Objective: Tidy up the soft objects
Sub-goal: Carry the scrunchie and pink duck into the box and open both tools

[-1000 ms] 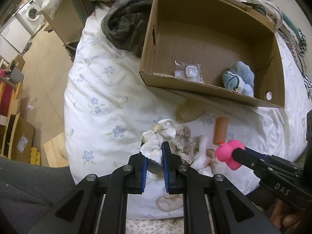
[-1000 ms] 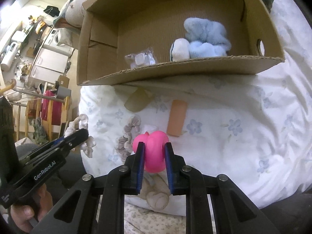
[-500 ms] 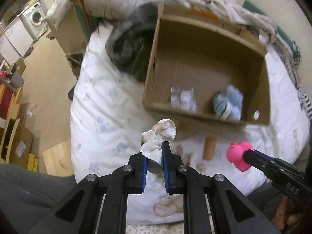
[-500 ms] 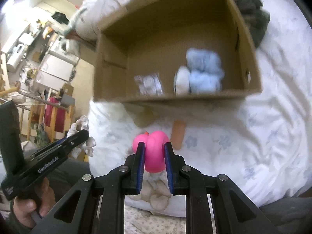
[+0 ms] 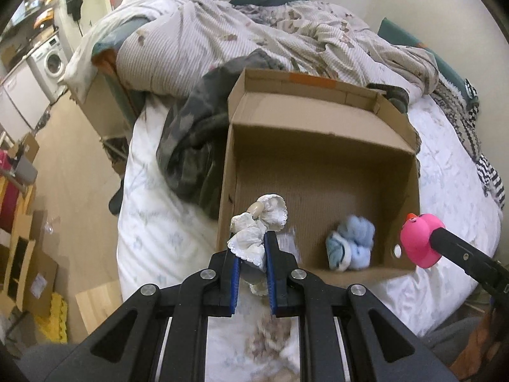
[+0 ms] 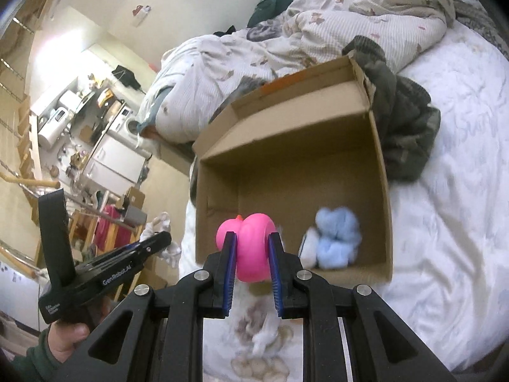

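My left gripper (image 5: 251, 254) is shut on a white lace scrunchie (image 5: 257, 226) and holds it in the air over the near left corner of an open cardboard box (image 5: 321, 117). My right gripper (image 6: 253, 251) is shut on a pink rubber duck (image 6: 251, 248), raised above the box's near wall (image 6: 350, 275). The duck also shows at the right in the left wrist view (image 5: 420, 238). A light blue fluffy bundle (image 5: 350, 246) lies inside the box, also in the right wrist view (image 6: 337, 237). The left gripper shows in the right wrist view (image 6: 159, 242).
The box stands on a white floral bed (image 5: 152, 222). A dark camouflage garment (image 5: 194, 146) lies at the box's far left, rumpled striped bedding (image 5: 254, 31) behind. A beige scrunchie (image 6: 257, 321) lies on the bed below the grippers. Floor and cardboard boxes (image 5: 31, 273) lie left of the bed.
Both grippers have risen from the bed and moved forward toward the box, each still holding its object. The items on the bed have dropped below the fingers.
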